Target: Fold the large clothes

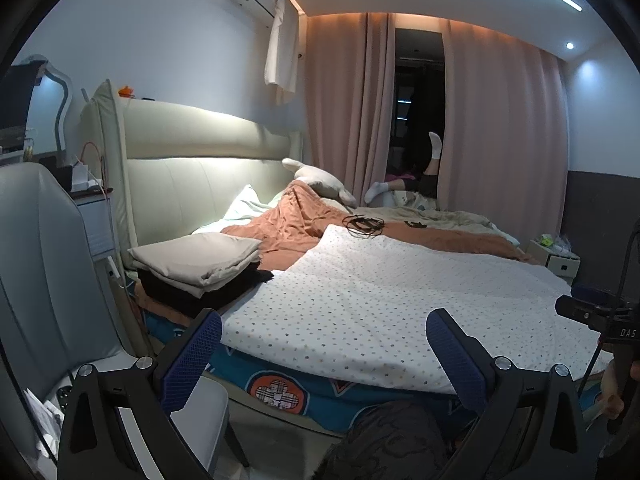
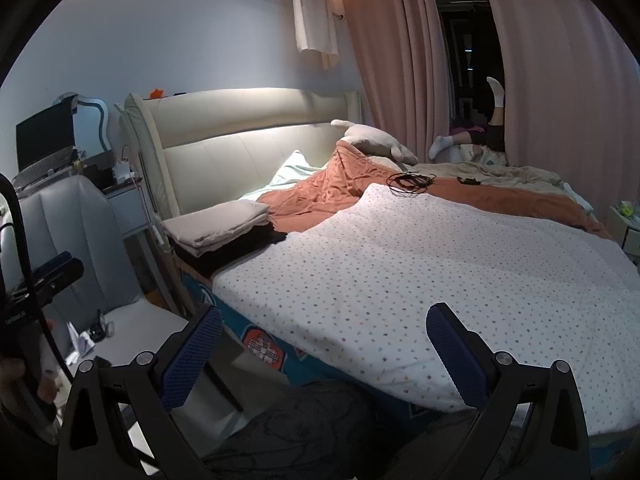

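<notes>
A: What's around? Quick.

B: Bed with a dotted white sheet [image 1: 380,300] spread flat over the near part. Behind it a rumpled orange blanket [image 1: 296,220], with a tangle of black cord [image 1: 362,225] lying where blanket and sheet meet. At the bed's left edge by the headboard [image 1: 208,160], a folded beige cloth [image 1: 200,258] sits on top of folded dark clothes [image 2: 236,250]. Grey chair [image 1: 44,264] just beside the bed on the left. Pink curtains [image 1: 344,100] at the back.

A: Anything hard to make out?

B: Someone's legs in white socks [image 1: 435,145] show in the curtain gap; the rest is hidden. A dark patterned fabric [image 1: 384,440] low in the frame is cut off, can't tell what it is.

A: Grippers?

B: Left gripper [image 1: 324,354] spread wide, empty, hovering off the bed's near edge. Right gripper [image 2: 324,354] same: wide, holding nothing, blue pads [image 2: 456,356] clear of the sheet.
</notes>
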Motion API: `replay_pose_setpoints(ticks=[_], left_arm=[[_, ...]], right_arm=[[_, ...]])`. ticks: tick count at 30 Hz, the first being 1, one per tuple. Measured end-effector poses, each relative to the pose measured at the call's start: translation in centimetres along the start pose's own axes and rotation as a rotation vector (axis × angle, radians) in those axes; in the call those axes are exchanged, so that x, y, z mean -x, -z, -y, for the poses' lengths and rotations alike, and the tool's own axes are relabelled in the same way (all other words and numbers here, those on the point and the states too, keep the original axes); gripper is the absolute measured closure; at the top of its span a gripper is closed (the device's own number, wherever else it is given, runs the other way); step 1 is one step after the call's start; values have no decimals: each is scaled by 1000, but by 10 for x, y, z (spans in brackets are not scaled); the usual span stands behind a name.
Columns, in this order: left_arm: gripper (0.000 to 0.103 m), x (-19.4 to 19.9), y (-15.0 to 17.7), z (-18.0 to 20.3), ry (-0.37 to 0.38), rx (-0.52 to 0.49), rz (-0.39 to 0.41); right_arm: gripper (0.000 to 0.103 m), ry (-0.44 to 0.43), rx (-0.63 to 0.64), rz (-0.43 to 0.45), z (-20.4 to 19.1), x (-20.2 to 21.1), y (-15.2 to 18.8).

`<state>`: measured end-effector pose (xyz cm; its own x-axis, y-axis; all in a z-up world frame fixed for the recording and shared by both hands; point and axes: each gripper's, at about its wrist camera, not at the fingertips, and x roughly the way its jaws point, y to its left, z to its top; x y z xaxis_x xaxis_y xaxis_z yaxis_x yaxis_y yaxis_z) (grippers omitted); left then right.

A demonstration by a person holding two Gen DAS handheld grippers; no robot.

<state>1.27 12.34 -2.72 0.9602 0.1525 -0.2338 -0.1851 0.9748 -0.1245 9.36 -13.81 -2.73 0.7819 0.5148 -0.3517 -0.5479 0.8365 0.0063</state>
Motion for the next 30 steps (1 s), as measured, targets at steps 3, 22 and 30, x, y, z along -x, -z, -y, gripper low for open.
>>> replay_pose_setpoints(ticks=[3, 22, 30], left_arm=[[1, 2, 9, 6, 2, -5, 5], [1, 9, 30, 27, 42, -18, 9], [1, 11, 31, 29, 46, -23, 9]], right_arm=[[1, 17, -14, 9, 5, 11, 8], [1, 76, -2, 70, 3, 40, 38], [1, 81, -18, 67, 8, 40, 38]])
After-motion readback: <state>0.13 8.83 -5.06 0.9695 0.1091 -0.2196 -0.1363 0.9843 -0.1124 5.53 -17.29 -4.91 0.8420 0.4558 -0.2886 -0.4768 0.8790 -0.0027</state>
